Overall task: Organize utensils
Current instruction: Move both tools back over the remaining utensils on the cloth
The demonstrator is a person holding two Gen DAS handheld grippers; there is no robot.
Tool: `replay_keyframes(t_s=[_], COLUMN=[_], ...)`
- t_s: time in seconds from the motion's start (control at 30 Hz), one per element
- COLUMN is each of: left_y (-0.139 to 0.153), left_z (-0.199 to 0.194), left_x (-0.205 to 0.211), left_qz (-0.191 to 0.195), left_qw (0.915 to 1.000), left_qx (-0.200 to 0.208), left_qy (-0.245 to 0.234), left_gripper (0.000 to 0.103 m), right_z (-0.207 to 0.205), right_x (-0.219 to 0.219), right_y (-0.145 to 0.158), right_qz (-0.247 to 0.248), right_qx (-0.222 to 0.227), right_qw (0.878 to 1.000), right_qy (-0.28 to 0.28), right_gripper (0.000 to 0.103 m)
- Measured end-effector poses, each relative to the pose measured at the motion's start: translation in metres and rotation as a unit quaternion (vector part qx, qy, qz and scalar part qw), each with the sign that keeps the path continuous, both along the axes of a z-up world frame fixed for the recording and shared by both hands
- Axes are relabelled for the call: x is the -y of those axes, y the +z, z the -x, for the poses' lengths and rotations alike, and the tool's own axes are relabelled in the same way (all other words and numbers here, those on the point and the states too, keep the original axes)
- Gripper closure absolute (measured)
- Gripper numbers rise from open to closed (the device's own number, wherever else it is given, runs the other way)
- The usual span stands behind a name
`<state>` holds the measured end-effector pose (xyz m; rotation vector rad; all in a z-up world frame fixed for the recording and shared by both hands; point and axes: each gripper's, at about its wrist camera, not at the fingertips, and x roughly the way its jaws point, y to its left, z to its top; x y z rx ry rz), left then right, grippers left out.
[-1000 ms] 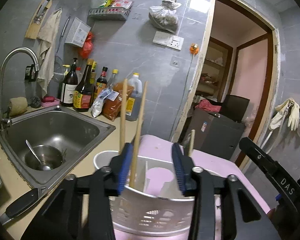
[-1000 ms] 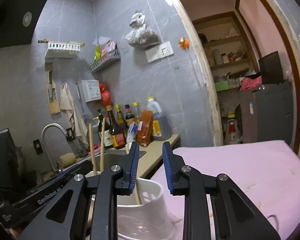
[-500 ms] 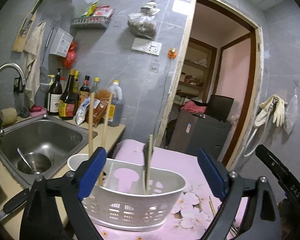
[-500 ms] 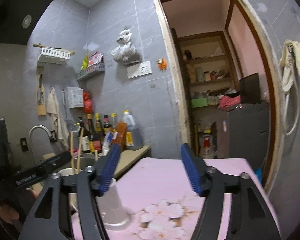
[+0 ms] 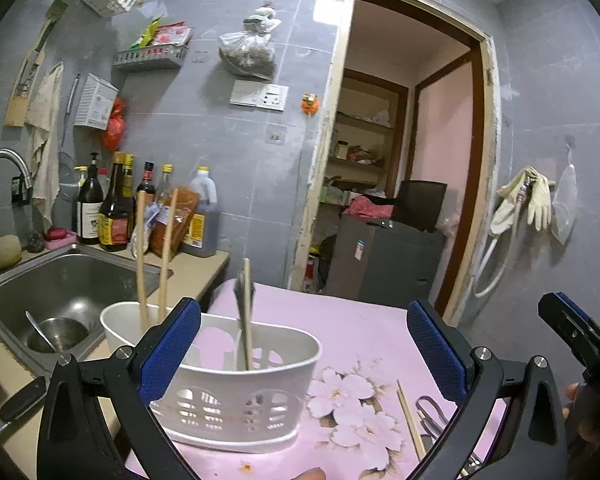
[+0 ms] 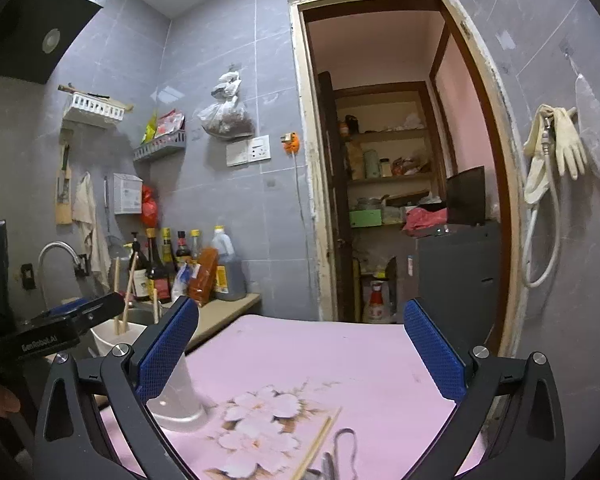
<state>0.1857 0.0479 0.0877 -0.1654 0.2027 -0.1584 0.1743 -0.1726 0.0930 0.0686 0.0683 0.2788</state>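
A white slotted utensil caddy [image 5: 236, 396] stands on the pink flowered table [image 5: 364, 332]. Two wooden chopsticks [image 5: 152, 256] stand in its left compartment, and a wooden-handled utensil [image 5: 245, 312] stands in the middle one. My left gripper [image 5: 304, 344] is open and empty, just in front of the caddy. My right gripper [image 6: 300, 348] is open and empty above the table; the caddy [image 6: 176, 396] shows at its left finger. Loose chopsticks [image 5: 410, 416] and metal scissors [image 5: 432, 412] lie on the table to the right; they also show in the right wrist view [image 6: 316, 444].
A steel sink [image 5: 60, 292] with a bowl and spoon sits left of the table, with a tap [image 5: 4, 160]. Sauce bottles [image 5: 116, 208] line the counter behind it. A knife handle [image 5: 20, 400] lies on the counter edge. A doorway [image 5: 404, 184] opens behind the table.
Both grippers have opened wide and drawn back from the caddy. The chopsticks and the wooden-handled utensil now stand free in the caddy.
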Motion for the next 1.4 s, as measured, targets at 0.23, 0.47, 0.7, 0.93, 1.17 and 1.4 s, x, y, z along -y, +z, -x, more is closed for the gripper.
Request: replay_keyframes(t_s=[0.23,0.47,0.7,0.93,1.17,1.4], left_y=[-0.011,-0.029,-0.048,-0.066,-0.079,-0.096], left_z=[0.001,-0.001,-0.010,-0.030,-0.051,-0.077], left_x=[0.025,0.052,0.073,0.092,0.107,0.119], left_qz=[-0.016,-0.035,-0.057,-0.083,-0.087,-0.068], left_qw=[0.9993,0.9972,0.9917,0.9765,0.9570,0.9259], left_qx=[-0.016,-0.037,-0.079,-0.146,-0.210,-0.290], left_qy=[-0.029,-0.055,-0.084,-0.135,-0.181,-0.232], left_gripper=[0.002,0.002,0.002,0.002,0.020,0.057], right_z=[0.008,0.005,-0.009,-0.024,-0.039,-0.050], right_x=[0.021,0.040,0.053,0.060,0.056,0.045], right_y=[-0.010,-0.028,-0.049,-0.067,-0.083,-0.099], right_qz=[0.032,0.053,0.057,0.050,0.068,0.093], right_qx=[-0.011,-0.046,-0.111,-0.180,-0.243,-0.292], right_qw=[0.999,0.997,0.991,0.982,0.967,0.951], right_qy=[-0.027,-0.045,-0.042,-0.020,0.015,0.051], right_gripper=[0.000,0.000,0.002,0.015,0.041,0.057])
